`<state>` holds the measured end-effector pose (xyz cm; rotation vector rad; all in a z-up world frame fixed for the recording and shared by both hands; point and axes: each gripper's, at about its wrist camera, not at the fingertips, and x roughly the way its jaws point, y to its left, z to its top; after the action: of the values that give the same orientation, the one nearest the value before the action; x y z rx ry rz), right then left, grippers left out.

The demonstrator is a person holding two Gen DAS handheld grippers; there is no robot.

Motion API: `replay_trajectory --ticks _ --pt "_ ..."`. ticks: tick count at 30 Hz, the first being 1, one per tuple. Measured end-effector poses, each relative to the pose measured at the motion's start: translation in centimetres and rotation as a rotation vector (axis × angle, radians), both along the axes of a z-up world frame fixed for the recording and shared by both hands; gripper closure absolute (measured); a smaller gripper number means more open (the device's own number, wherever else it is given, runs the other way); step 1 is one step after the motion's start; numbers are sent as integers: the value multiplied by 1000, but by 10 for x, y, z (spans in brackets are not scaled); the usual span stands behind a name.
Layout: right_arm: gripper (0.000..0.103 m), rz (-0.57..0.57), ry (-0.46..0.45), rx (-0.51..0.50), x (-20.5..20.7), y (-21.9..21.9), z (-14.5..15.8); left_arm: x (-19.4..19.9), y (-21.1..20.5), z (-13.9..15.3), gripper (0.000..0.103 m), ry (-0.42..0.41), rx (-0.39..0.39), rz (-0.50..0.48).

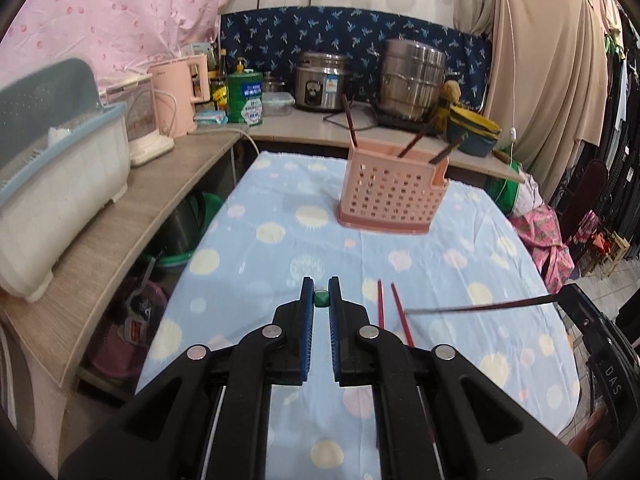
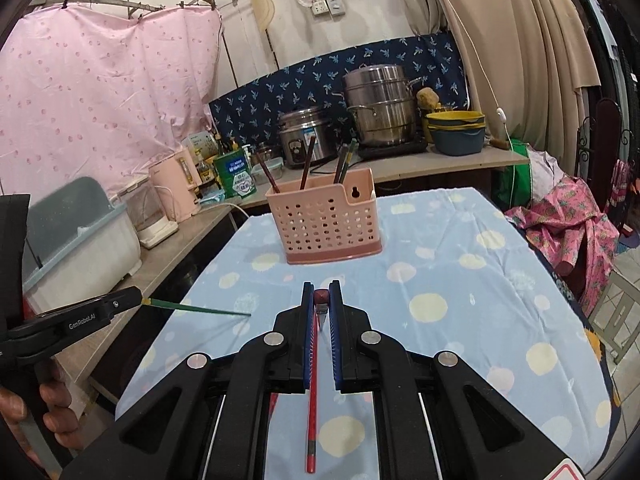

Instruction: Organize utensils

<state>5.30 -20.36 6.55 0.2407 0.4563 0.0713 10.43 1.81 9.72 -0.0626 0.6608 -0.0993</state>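
Note:
A pink perforated utensil holder [image 1: 390,190] [image 2: 326,220] stands on the blue dotted tablecloth [image 1: 280,240] and holds several dark chopsticks. My left gripper [image 1: 321,298] is shut on a green chopstick, seen end-on between its pads; its shaft [image 2: 200,309] sticks out over the cloth in the right wrist view. My right gripper [image 2: 321,298] is shut on a dark red chopstick; its shaft [image 1: 480,307] shows in the left wrist view. Two red chopsticks [image 1: 390,312] lie on the cloth right of my left gripper. One red chopstick [image 2: 312,392] lies under my right gripper.
A wooden shelf [image 1: 140,208] on the left carries a white dish rack [image 1: 52,184] and a pink kettle [image 1: 178,96]. A back counter [image 2: 440,160] holds a rice cooker [image 1: 322,80], steel pots and bowls. Pink cloth [image 2: 572,236] lies at the table's right.

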Motion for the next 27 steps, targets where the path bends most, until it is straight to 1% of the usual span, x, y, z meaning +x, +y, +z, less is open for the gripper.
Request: replay_trajectory --ticks 6,11,17,23,27 --pt "95 4 -59 -1 15 -3 25 16 -2 24 96 -58 1 2" --pt "95 20 -91 22 33 -7 42 34 -4 38 96 -74 -28 -13" --pt "95 21 -145 19 58 -10 65 56 -8 61 96 -119 -36 -18" --pt "95 10 -203 14 82 -13 87 77 -15 92 96 -188 -43 -12" --pt "95 -8 -249 36 100 -22 104 93 -18 115 96 -236 -50 -6"
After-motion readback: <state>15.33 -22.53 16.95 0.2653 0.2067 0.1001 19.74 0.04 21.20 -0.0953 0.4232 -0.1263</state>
